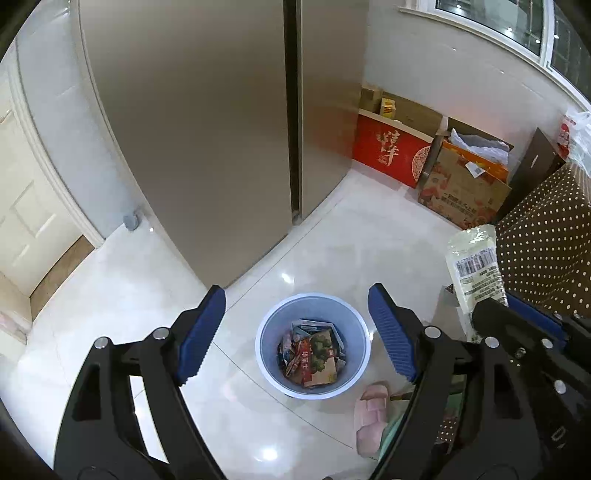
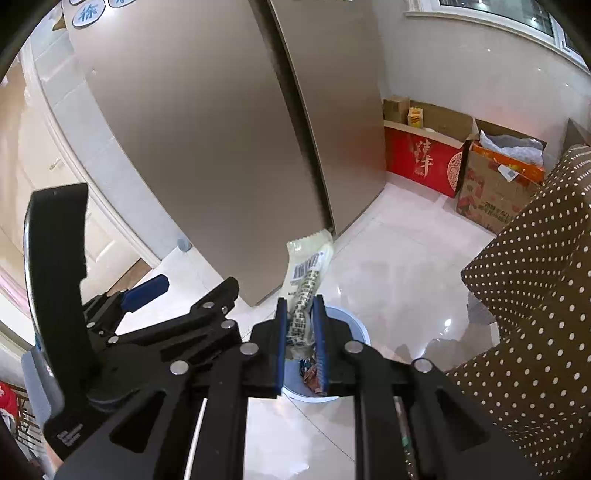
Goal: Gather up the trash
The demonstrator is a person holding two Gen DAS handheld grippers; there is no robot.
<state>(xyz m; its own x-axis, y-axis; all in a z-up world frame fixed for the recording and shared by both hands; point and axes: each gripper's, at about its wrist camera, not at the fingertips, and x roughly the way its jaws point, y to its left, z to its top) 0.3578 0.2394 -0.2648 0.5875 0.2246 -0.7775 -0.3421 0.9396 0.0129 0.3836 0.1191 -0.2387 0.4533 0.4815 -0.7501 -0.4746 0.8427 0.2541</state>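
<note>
Tilted steeply down, the left gripper hangs spread wide and empty above the pale blue bin of packaging on the floor; just beside it the right gripper pinches a white barcoded wrapper over the bin's rim

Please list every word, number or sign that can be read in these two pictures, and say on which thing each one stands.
"徐": on a round blue-rimmed sticker at the top of the refrigerator.
Large gold characters on the red box: too stylised to read surely.
Barcode and small print on the white wrapper held in the right hand-held gripper: too small.
Print on the cardboard box: blurred.
Packets in the bin: unreadable.
</note>
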